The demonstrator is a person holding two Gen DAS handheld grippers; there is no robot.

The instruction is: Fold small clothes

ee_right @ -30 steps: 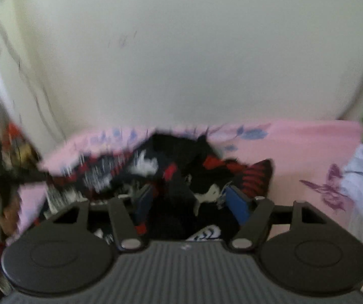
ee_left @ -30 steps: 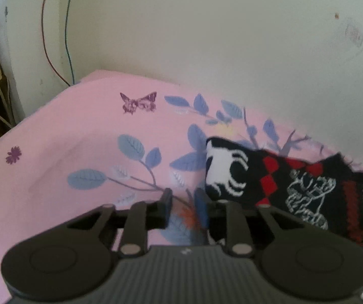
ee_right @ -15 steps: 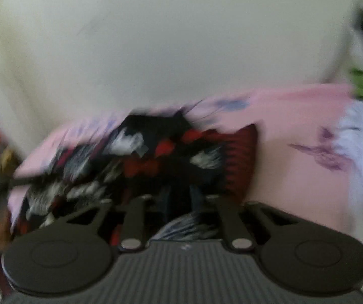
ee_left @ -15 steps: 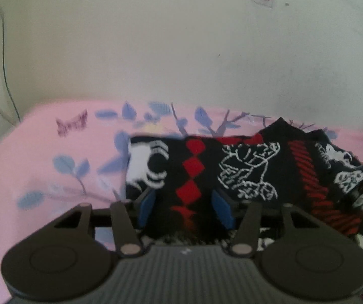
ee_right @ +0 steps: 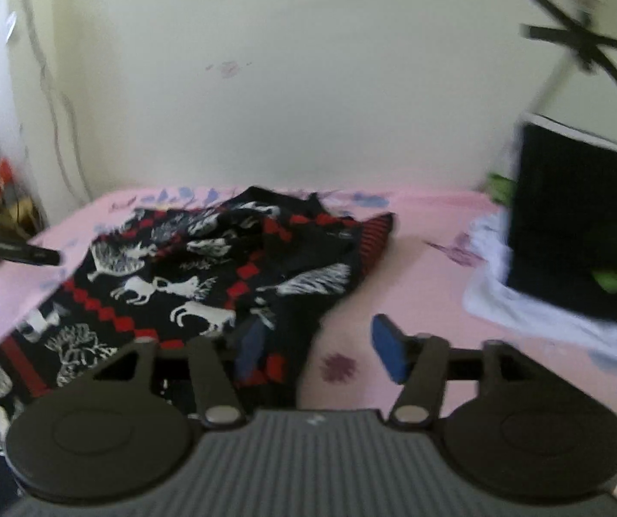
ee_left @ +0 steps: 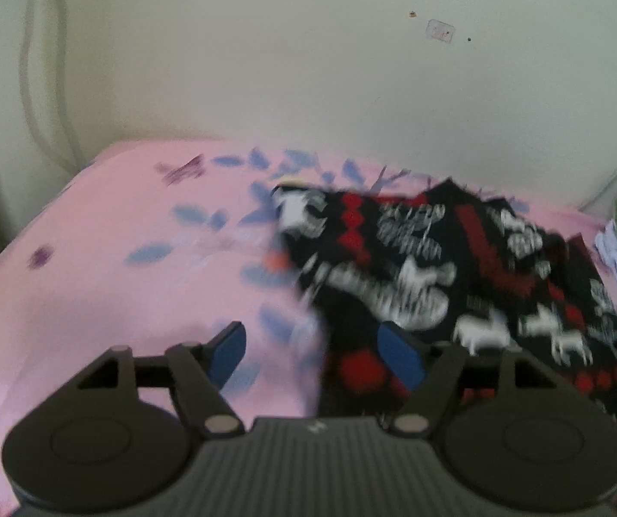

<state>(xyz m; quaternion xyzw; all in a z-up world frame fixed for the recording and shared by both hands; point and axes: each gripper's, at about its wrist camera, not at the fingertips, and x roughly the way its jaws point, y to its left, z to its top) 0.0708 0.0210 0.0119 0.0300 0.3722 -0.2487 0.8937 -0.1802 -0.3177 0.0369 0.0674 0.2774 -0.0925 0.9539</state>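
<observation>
A black knitted garment [ee_left: 429,267] with red diamonds and white animal figures lies rumpled on the pink flowered bedsheet [ee_left: 106,284]. My left gripper [ee_left: 314,355] hovers over the garment's near left edge; its jaws are opening, and the blue pads [ee_left: 398,357] press on nothing. In the right wrist view the same garment [ee_right: 205,275] spreads left of centre. My right gripper [ee_right: 319,349] stands over its near right edge, jaws opening. Its left pad [ee_right: 250,347] is above the cloth and its right one above bare sheet. Neither grips the cloth.
A cream wall [ee_left: 308,64] closes the far side of the bed. At the right lie a black folded item with green marks [ee_right: 579,224] and white cloth [ee_right: 519,301]. Cables [ee_right: 50,99] hang at the left corner. A dark bar [ee_right: 11,252] shows at the left edge.
Both grippers drew back from the garment and widened; the right one, closed over the cloth half a second ago, has let go. The garment now lies farther from the pads.
</observation>
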